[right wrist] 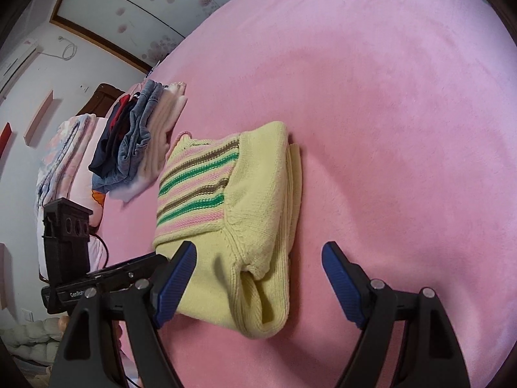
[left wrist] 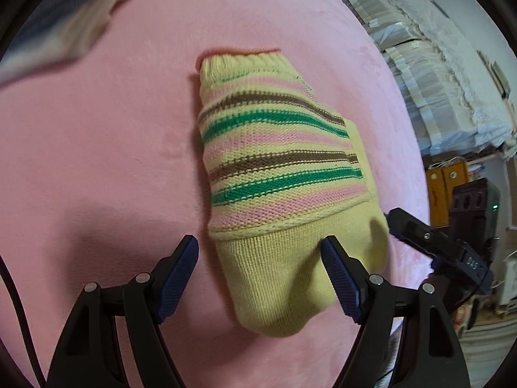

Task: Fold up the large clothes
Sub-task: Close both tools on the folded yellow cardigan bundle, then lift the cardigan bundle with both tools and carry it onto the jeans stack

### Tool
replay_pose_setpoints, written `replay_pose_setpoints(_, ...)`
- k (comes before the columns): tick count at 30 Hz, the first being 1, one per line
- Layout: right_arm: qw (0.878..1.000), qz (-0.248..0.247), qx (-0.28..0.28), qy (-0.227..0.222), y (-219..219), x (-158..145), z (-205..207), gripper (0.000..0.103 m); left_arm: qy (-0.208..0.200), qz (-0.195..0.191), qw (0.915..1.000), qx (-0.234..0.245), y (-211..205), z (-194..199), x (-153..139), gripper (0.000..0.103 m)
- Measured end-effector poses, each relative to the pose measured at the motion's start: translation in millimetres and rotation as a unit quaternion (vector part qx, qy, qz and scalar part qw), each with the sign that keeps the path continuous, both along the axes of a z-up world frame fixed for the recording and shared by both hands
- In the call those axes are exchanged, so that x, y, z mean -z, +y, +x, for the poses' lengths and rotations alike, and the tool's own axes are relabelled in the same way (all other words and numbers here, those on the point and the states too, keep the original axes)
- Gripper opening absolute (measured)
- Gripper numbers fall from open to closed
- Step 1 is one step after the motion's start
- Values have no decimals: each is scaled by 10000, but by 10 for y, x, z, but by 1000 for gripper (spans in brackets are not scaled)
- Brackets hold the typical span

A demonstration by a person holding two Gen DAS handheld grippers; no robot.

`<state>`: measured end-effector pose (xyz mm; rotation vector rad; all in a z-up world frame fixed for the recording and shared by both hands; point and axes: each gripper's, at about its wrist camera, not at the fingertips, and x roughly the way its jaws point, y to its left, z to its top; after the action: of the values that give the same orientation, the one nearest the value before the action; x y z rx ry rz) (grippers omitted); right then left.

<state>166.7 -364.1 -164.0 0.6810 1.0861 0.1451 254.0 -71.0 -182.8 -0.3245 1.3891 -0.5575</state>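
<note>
Now, with both the left gripper (left wrist: 260,249) and right gripper (right wrist: 258,253) spread open and empty over the sweater's (left wrist: 278,168) lower-frame end, each should pinch one corner squarely.

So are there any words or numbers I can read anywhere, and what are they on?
"GenRob", cut off by the nearer finger: white letters on the side of the left hand-held gripper, seen from the right wrist.
Pale marks on the right hand-held gripper, seen from the left wrist: upside down and too blurred to read.
Sweater, pink bedcover, pile of clothes: no writing.
</note>
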Motion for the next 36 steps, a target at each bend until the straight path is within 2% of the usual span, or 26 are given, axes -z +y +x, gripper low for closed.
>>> replay_pose_setpoints(5, 9996, 290, -45, 46, -34, 125, 74, 80, 196, -454, 9986, -162, 36, -2, 150, 77)
replay_pose_setpoints(13, 9955, 927, -164, 73, -32, 400, 223, 79, 265, -823, 9958, -289, 90, -22, 350, 77)
replay_pose_setpoints(19, 9914, 1294, -168, -101, -38, 541, 278, 69, 196, -854, 9957, -307, 118, -23, 399, 77)
replay_pose_setpoints(21, 9905, 1359, -137, -166, -41, 560, 265, 63, 195, -859, 9955, -336, 119, -20, 409, 77)
replay_pose_setpoints(23, 9898, 1400, -89, -241, -31, 566, 243, 57, 162, -805, 9961, -330, 100, -19, 385, 76)
replay_pose_setpoints(24, 9897, 1404, -79, -274, -26, 563, 229, 52, 98, -742, 9967, -324, 97, -33, 356, 68)
replay_pose_setpoints(27, 9890, 1438, -13, -330, -9, 542, 196, 42, -139, -491, 9983, -268, 18, -55, 218, 61)
replay_pose_setpoints(30, 9895, 1392, 70, -377, 17, 500, 152, 38, -422, -227, 9986, -242, -32, -127, 67, 56)
replay_pose_setpoints(36, 9902, 1311, 191, -448, 145, 344, -12, 35, -923, 188, 9955, -126, -14, -315, -348, 54)
